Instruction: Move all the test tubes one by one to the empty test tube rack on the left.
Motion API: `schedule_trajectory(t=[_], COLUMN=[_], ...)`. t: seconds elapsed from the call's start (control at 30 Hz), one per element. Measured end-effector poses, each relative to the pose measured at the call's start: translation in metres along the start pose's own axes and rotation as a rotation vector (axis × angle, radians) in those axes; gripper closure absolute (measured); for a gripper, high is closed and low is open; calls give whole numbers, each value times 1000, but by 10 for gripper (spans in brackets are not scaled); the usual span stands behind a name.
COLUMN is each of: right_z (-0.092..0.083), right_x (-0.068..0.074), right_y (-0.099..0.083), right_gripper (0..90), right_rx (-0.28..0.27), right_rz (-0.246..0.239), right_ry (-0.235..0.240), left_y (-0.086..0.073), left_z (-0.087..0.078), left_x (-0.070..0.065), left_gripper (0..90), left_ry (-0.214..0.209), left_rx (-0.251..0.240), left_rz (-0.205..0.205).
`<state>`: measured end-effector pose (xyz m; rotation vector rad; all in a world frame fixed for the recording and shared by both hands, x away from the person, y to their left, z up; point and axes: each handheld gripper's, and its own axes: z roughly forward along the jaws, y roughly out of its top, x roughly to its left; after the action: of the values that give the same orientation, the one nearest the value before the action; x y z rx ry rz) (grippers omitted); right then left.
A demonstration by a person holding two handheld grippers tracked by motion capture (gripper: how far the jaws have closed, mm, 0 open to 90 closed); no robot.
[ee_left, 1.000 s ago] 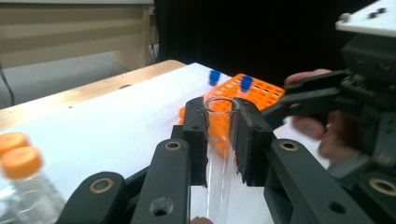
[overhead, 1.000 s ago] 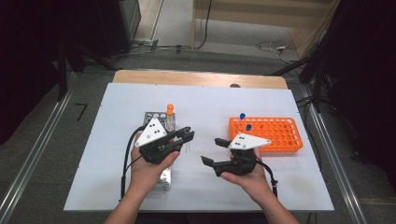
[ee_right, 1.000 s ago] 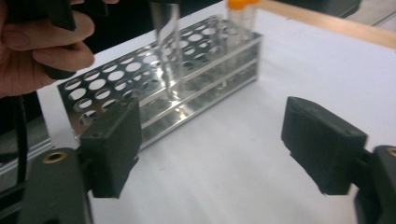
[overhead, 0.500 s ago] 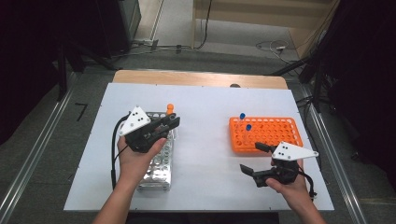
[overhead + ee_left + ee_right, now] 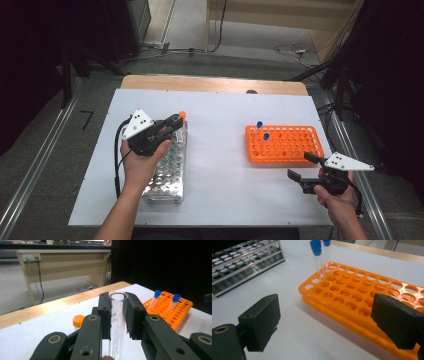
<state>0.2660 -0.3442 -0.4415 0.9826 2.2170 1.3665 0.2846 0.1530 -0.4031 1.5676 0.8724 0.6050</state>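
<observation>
My left gripper (image 5: 172, 123) hovers over the far end of a metal tube rack (image 5: 167, 172) and is shut on a clear uncapped test tube (image 5: 117, 320), held upright between its pads (image 5: 106, 312). An orange-capped tube (image 5: 182, 115) stands in that rack just beyond the jaws, and its cap (image 5: 78, 320) peeks out below them. My right gripper (image 5: 302, 165) is open near the front right corner of the orange rack (image 5: 285, 147); its jaws have just been opening, with nothing between them. Two blue-capped tubes (image 5: 259, 125) (image 5: 318, 255) stand in the orange rack's far left corner.
The white table top (image 5: 220, 150) carries both racks, metal at the left and orange at the right. A wooden strip (image 5: 215, 84) runs along its far edge. A black cable (image 5: 117, 160) trails from the left gripper past the forearm.
The two grippers, close together mid-table a second ago, have parted. The left one carried the tube leftward over the metal rack. The right hand swung right and toward the near edge.
</observation>
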Motion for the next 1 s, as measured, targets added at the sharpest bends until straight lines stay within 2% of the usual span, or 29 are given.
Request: schedule_trajectory(t=[0.2, 0.57, 0.73, 1.0], right_z=[-3, -3, -2, -2], right_x=[-5, -8, -8, -8], right_y=[-3, -5, -6, -6], right_gripper=[80, 81, 81, 81], right_rx=[-1, 1, 5, 7], right_rz=[9, 9, 8, 5], right_ry=[-8, -17, -18, -19], left_y=[-12, -24, -28, -31], left_z=[9, 11, 14, 16], left_x=[2, 6, 5, 0], left_gripper=[767, 767, 766, 763], left_ry=[17, 50, 55, 85], left_rx=[32, 64, 100, 178], left_rz=[-9, -32, -28, -15])
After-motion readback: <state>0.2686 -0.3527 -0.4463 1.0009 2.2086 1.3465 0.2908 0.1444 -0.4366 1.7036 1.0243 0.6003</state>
